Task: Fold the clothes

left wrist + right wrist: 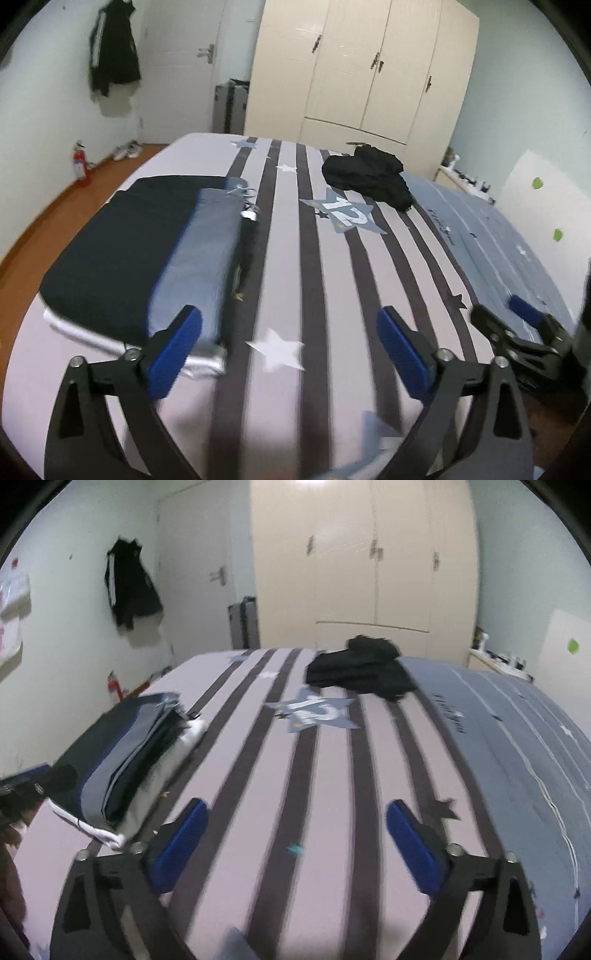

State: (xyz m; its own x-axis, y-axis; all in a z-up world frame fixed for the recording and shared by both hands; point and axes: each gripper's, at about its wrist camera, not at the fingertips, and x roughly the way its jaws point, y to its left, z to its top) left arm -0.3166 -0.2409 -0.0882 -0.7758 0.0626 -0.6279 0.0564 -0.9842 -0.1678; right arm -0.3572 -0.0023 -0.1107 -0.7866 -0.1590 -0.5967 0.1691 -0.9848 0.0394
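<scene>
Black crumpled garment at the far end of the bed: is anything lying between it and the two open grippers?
Nothing visible does. Between the left gripper, the right gripper and the black garment lies only bare striped bedspread. The folded stack sits off to the left, clear of that path.

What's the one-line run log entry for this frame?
left gripper: open, empty | right gripper: open, empty | folded stack: bed's left | black garment: unfolded, far side

Bed [288, 266] with striped, star-printed cover carries a stack of folded clothes [147, 251] near left and a crumpled black garment [369, 177] far right, well apart.
</scene>
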